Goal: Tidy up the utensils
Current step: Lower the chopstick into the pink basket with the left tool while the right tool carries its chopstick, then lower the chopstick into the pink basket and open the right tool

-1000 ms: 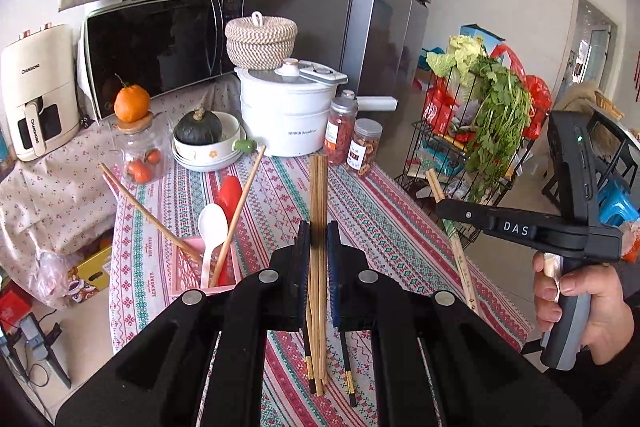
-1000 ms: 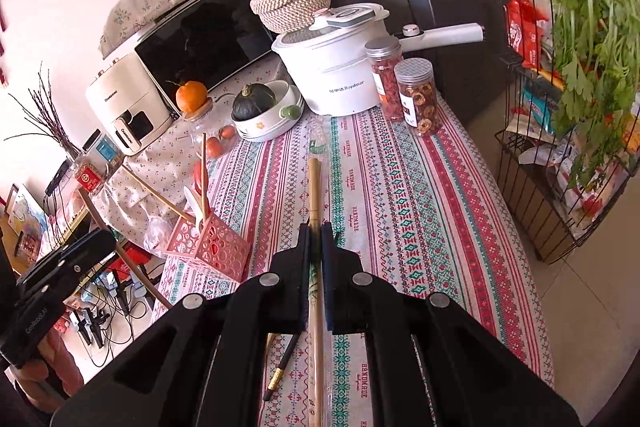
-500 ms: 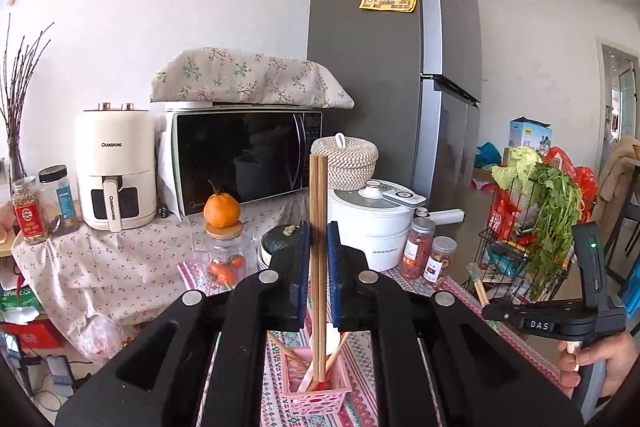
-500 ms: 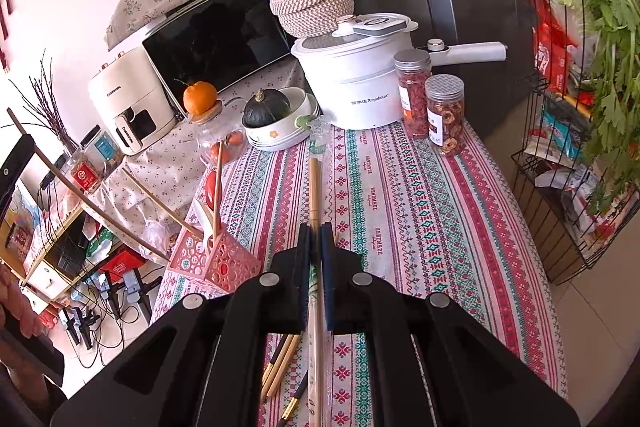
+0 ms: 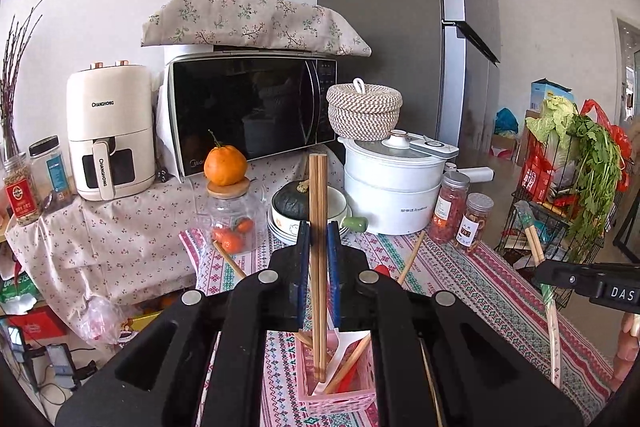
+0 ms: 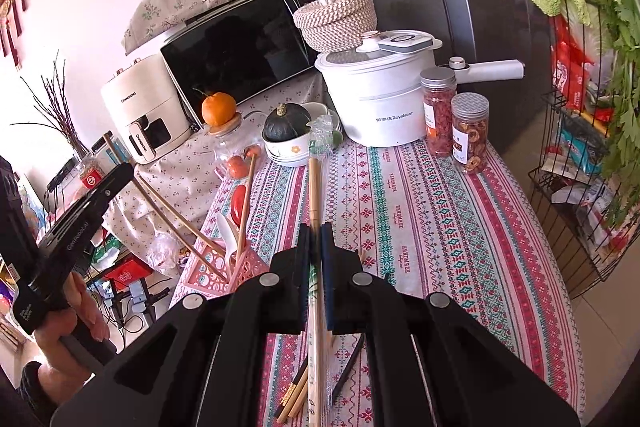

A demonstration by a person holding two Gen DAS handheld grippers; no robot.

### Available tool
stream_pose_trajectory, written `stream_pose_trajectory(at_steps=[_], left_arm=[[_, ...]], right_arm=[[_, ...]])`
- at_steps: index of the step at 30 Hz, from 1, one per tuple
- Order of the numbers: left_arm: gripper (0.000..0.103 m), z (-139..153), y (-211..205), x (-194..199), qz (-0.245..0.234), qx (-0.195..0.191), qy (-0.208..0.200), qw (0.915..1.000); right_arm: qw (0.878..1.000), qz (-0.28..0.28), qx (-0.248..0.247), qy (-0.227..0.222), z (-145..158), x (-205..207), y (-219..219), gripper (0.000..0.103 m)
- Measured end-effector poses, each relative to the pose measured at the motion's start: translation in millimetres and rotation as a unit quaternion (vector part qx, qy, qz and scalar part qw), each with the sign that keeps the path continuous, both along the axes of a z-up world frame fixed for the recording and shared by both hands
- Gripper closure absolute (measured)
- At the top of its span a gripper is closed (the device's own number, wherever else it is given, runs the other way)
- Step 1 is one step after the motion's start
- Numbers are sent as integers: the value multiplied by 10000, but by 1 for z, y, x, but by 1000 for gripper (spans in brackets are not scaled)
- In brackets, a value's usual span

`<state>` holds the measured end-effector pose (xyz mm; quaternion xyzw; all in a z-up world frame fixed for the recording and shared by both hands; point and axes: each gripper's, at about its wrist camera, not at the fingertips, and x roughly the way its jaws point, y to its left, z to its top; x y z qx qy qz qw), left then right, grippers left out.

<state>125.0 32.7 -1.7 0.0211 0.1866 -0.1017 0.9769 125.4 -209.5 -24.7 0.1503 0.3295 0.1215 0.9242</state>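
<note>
Two brown wooden chopsticks (image 5: 318,227) stand pinched side by side in our left gripper (image 5: 318,255), its jaws narrowed tight against the pair. Their long axis runs close to upright, blunt tops pointing at the ceiling and lower tips already down inside the pink perforated plastic utensil basket (image 5: 340,401) on the striped patterned tablecloth (image 6: 440,227). That basket also holds a white plastic spoon (image 5: 340,347), a red utensil and other chopsticks leaning outwards.

We judge the step in hand to be dropping this pair into the basket. The next move, as we read it, calls for lowering a little further so the tips near the floor of the basket, then easing the jaws apart so the sticks settle against the rim rather than topple out.

Our right gripper (image 6: 316,267) is closed on a pale chopstick in a clear wrapper (image 6: 315,195); it points away from us across the table toward the stacked bowls. Several loose chopsticks (image 6: 294,395) lie on the cloth beneath it, so more sorting remains.
</note>
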Motion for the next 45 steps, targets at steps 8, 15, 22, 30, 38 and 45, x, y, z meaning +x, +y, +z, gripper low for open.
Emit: stream_pose_trajectory(at_steps=[8,15,22,30,38,45], left_arm=[[46,-2,18,2,82,-339,542,9979],[7,-10,58,-7,658,-511,1426,9863],[7,-25,95,-13,899,-713,2105,9708],[7,-29,117,-11,1036,-829,2297,9642],[7,-29,120,-8,1076,-947,2332,9618],[7,-32,115,-5,1088,-912,2406,9602]], right_arm=[[9975,-48,257,-658,16,-7,21,97],[9929,-424,282,-1074,27,6,53,97],[9799,-931,303,-1737,30,22,100,97],[9570,-1591,-313,-2407,1,25,141,97],[9517,-1762,-534,-2456,-16,27,151,94],[9595,-1675,-332,-2239,-10,19,132,71]])
